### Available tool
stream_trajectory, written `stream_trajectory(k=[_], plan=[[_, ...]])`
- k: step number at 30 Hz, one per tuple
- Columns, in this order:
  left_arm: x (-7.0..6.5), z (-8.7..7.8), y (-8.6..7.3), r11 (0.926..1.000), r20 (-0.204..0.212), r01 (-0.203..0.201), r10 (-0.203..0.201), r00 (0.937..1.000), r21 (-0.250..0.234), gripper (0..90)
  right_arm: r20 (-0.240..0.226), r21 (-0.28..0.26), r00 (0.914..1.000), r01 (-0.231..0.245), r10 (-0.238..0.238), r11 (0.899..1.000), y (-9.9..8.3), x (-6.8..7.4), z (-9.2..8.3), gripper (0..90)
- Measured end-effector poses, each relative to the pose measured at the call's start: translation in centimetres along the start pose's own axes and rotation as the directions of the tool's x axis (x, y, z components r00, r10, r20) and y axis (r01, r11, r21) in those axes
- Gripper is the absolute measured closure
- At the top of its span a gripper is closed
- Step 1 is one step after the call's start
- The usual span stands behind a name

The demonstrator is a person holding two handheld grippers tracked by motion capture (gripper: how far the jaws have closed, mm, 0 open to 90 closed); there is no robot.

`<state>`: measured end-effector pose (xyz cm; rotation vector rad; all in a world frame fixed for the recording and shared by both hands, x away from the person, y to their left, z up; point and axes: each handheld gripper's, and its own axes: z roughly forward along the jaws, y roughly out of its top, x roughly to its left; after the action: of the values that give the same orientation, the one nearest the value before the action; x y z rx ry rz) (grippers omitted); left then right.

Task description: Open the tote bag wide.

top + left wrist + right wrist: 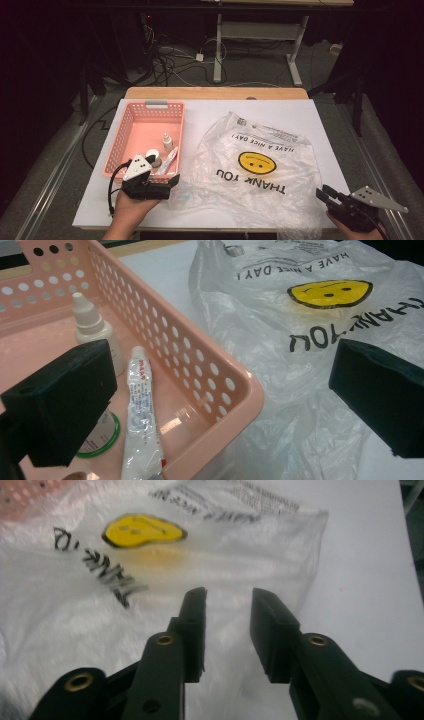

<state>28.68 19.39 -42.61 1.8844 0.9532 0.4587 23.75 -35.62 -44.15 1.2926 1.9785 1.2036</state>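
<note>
A clear plastic bag (255,165) printed with a yellow smiley and "THANK YOU" lies crumpled on the white table top (210,112). Left of it stands a pink perforated basket (145,115) holding a white dropper bottle (167,141), a white tube (169,161) and a round green-rimmed tin (152,156). My left gripper (172,185) hovers at the basket's near right corner, open wide. In the left gripper view one jaw is over the basket (240,385) beside the tube (140,410), the other over the bag (310,315). My right gripper (325,195) is open at the bag's near right edge, with nothing between its jaws (228,594).
The table's front edge runs just below both hands. A wooden strip (215,93) borders the far side of the table. Beyond it lie cables on the floor and a desk frame (220,45). Bare white surface (370,580) extends right of the bag.
</note>
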Motion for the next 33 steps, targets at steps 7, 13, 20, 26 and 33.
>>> stream_trajectory(k=[7, 13, 20, 26, 33], plan=[[-0.1, 0.2, -0.1, 0.9999, 0.004, -0.009, 0.009, 1.0000, -0.011, 0.0, 0.051, -0.021, 0.9983, 0.029, -0.028, 0.999, 4.1, -2.8, 3.2, 61.1], [-0.4, 0.2, 0.0, 0.9990, -0.005, -0.033, 0.033, 0.9995, -0.031, 0.0, 0.080, 0.031, 0.9966, 0.015, -0.017, 0.999, 7.3, -6.2, 8.6, 59.3], [-0.1, 0.5, -0.1, 0.9995, 0.002, -0.008, 0.008, 1.0000, -0.031, 0.0, 0.051, 0.109, 0.9986, -0.019, 0.013, 0.994, 9.5, -9.0, 15.9, 49.4], [0.0, 0.4, -0.1, 0.9994, 0.002, -0.003, 0.003, 1.0000, -0.035, 0.0, 0.025, 0.199, 0.9997, -0.006, 0.001, 0.980, 9.1, -9.7, 18.8, 39.6], [0.1, 0.1, -0.2, 0.9990, -0.004, 0.010, -0.010, 0.9999, -0.043, 0.0, 0.016, 0.263, 0.9966, 0.074, -0.081, 0.962, 7.8, -9.2, 19.1, 50.2]])
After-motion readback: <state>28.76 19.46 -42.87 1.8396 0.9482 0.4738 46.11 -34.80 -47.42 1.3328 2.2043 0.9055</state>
